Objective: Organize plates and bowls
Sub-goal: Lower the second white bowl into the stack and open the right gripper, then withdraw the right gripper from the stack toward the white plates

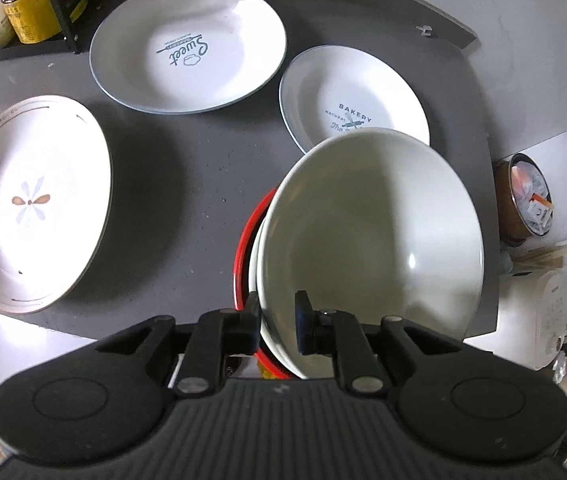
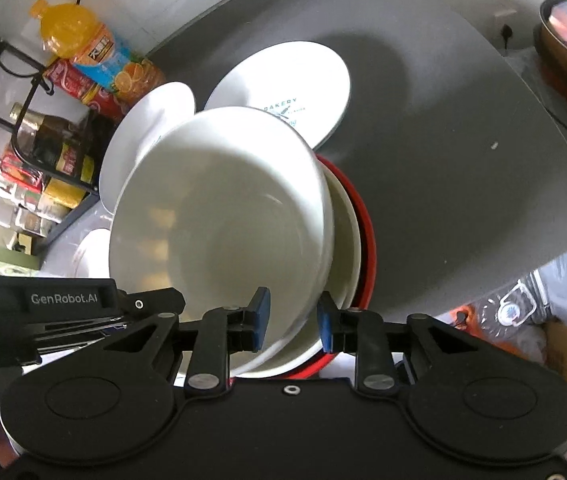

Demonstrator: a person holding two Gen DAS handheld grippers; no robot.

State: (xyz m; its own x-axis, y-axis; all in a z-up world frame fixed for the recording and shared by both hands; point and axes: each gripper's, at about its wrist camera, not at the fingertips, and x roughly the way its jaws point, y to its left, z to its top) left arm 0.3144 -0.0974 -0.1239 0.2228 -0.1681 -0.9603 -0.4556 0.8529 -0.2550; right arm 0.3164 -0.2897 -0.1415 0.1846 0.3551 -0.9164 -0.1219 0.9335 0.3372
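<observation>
1. 3 plates lie flat and apart on a dark grey table (image 1: 187,184): a "Sweet" plate (image 1: 187,46) at the far side, a "BAKERY" plate (image 1: 347,96) to its right, and a flower-patterned plate (image 1: 31,200) at the left edge.
2. 1 white bowl (image 1: 367,240) sits tilted on top of a stack near the table's front edge, over another white bowl and a red-rimmed bowl (image 1: 243,248) beneath.
3. The left gripper (image 1: 277,320) has its 2 fingers clamped on the top white bowl's near rim, 1 inside and 1 outside.
4. The right gripper (image 2: 292,320) straddles the same bowl's rim with 1 pad (image 2: 261,316) inside and 1 outside; whether the pads press the rim I cannot tell.
5. A black wire rack (image 2: 23,128) of bottles and jars stands beside the table, with an orange drink bottle (image 2: 91,48) lying near it.
6. A copper-coloured metal bowl (image 1: 523,200) of small packets sits off the table's right side, on a pale surface.
</observation>
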